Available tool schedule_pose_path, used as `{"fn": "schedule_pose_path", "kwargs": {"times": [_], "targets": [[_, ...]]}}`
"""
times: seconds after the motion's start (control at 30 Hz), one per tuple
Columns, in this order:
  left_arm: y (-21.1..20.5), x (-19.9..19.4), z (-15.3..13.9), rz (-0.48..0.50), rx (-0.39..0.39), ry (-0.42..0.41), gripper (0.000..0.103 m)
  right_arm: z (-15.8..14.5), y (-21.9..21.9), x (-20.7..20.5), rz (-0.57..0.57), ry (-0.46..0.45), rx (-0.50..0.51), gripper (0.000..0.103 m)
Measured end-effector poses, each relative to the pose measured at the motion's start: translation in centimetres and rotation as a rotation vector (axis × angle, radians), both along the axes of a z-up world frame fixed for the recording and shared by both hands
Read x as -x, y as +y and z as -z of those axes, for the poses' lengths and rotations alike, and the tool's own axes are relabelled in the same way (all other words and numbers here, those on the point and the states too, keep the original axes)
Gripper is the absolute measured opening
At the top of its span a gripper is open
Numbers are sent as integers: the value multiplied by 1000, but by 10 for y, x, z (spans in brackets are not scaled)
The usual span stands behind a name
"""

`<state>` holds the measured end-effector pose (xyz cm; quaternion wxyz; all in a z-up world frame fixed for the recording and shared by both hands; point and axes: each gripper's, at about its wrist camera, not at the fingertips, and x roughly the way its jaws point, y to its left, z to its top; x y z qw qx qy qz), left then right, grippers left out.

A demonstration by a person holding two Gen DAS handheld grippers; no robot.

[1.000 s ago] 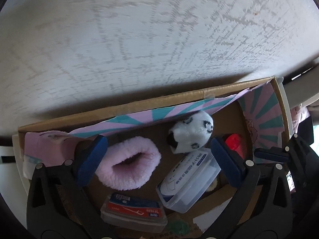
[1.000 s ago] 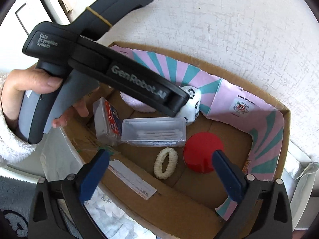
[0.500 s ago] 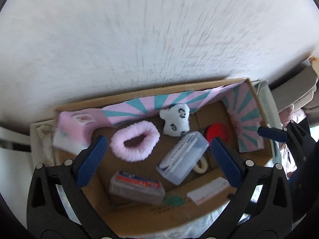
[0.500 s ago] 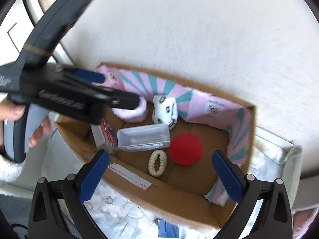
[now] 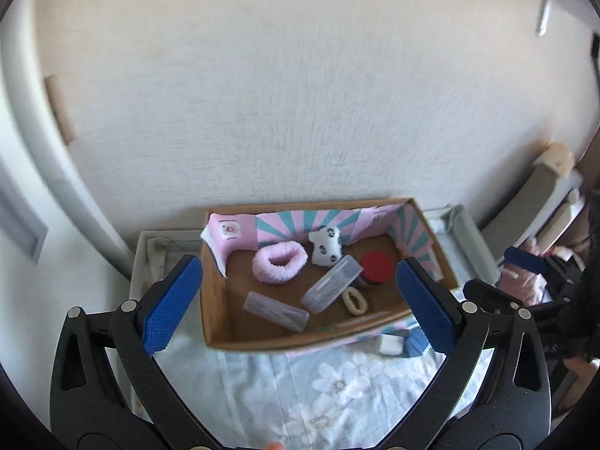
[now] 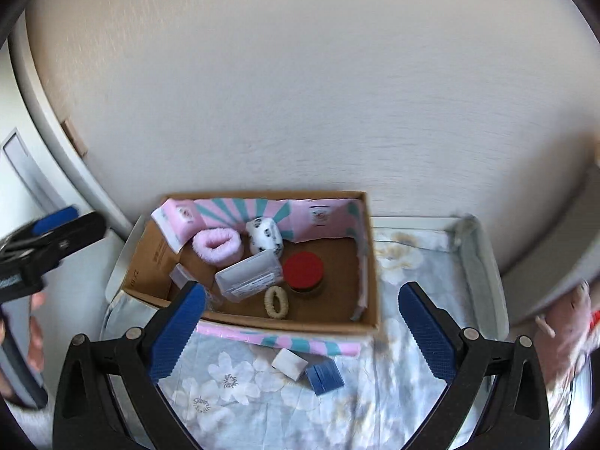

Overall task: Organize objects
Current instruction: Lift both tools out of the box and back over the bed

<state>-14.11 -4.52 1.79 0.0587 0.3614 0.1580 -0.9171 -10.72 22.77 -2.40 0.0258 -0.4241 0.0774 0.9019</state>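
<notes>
A cardboard box [image 5: 215, 300] [image 6: 369, 262] with a pink and teal lining stands on a floral cloth against the wall. In it lie a pink fluffy scrunchie [image 5: 279, 262] [image 6: 216, 243], a white spotted plush [image 5: 327, 249] [image 6: 265, 238], a red-lidded jar [image 5: 377, 264] [image 6: 303, 268], a clear plastic case [image 5: 332, 288] [image 6: 248, 276], a second flat case [image 5: 275, 309] and a cream hair tie [image 5: 355, 300] [image 6: 276, 302]. My left gripper [image 5: 298, 302] and right gripper [image 6: 302, 332] are both open and empty, held back above the box.
A small white block [image 6: 288, 363] and a blue box [image 6: 324, 377] lie on the floral cloth [image 6: 232, 378] in front of the box. A white tray rim [image 6: 483, 247] borders the cloth. The other gripper shows at the left edge [image 6: 52, 240].
Both grippers have pulled up and back from the box, so the whole box and the cloth in front now show. The left gripper has left the box interior.
</notes>
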Motion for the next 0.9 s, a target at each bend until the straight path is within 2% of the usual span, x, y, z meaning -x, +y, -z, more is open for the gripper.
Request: {"fn": "schedule_pose_path", "kwargs": {"times": [0.13, 0.3, 0.43, 0.7, 0.9], "targets": [[4, -33, -1, -9, -12, 30, 103, 0, -8, -34, 54, 56, 5, 103], [12, -60, 4, 3, -39, 36, 103, -2, -19, -59, 61, 100, -1, 103], [18, -76, 4, 10, -31, 51, 103, -9, -25, -74, 57, 138, -15, 103], [26, -98, -11, -13, 24, 83, 103, -20, -32, -90, -21, 182, -71, 103], [32, -104, -15, -73, 18, 98, 103, -17, -28, -89, -129, 192, -70, 103]]}}
